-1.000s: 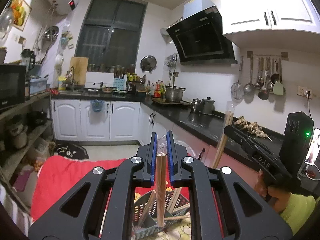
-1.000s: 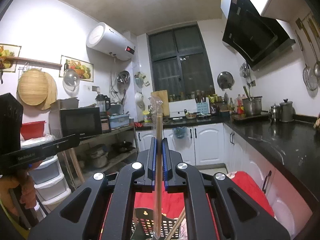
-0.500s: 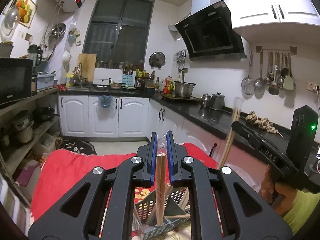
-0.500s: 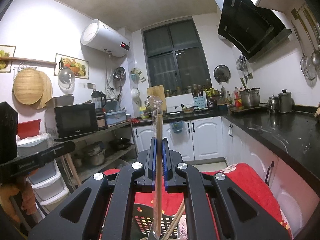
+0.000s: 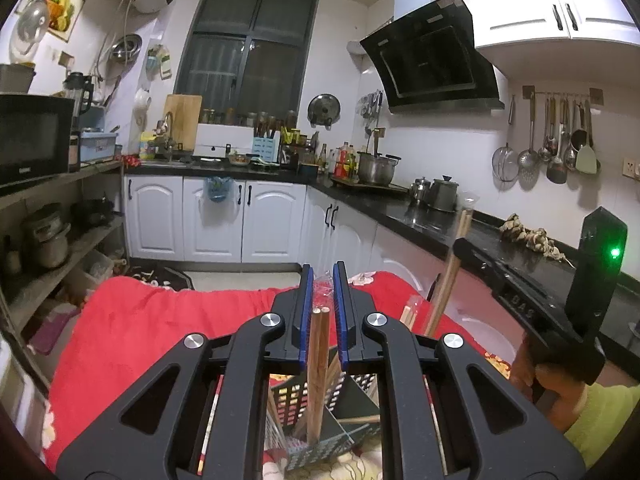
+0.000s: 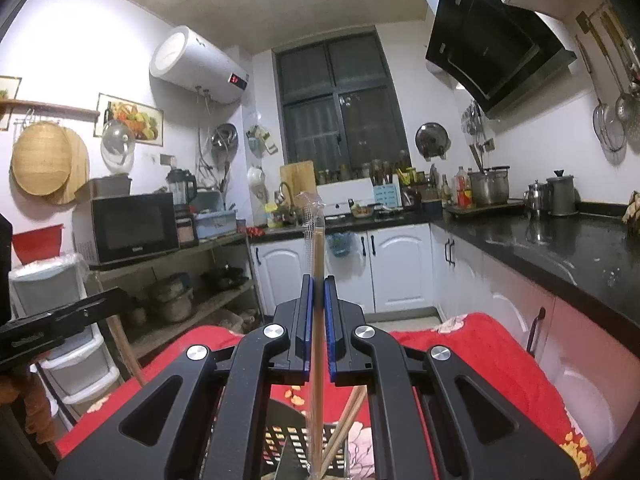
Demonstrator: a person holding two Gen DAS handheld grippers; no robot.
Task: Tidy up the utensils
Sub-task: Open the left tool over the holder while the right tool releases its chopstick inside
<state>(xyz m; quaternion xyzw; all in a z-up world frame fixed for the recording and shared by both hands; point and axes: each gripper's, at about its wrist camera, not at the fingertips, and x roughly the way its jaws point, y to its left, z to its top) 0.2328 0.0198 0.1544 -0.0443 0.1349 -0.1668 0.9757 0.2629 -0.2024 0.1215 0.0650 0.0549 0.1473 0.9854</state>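
My left gripper (image 5: pixel 321 312) is shut on a pair of brown wooden chopsticks (image 5: pixel 317 376) in a clear sleeve, held upright with their lower ends down in a black perforated utensil basket (image 5: pixel 320 412). My right gripper (image 6: pixel 316 320) is shut on a second sleeved pair of chopsticks (image 6: pixel 317 320), also upright over the same basket (image 6: pixel 296 448). The right gripper and its chopsticks also show in the left wrist view (image 5: pixel 448 280). More loose chopsticks lean inside the basket.
The basket stands on a table with a red floral cloth (image 5: pixel 140 320). A black countertop (image 5: pixel 420 220) with pots runs along the right wall. White cabinets (image 5: pixel 216 220) are ahead. Shelves with a microwave (image 6: pixel 128 228) stand at the left.
Both grippers have sunk lower with their chopsticks, so the basket sits closer below them. Both grips stay shut.
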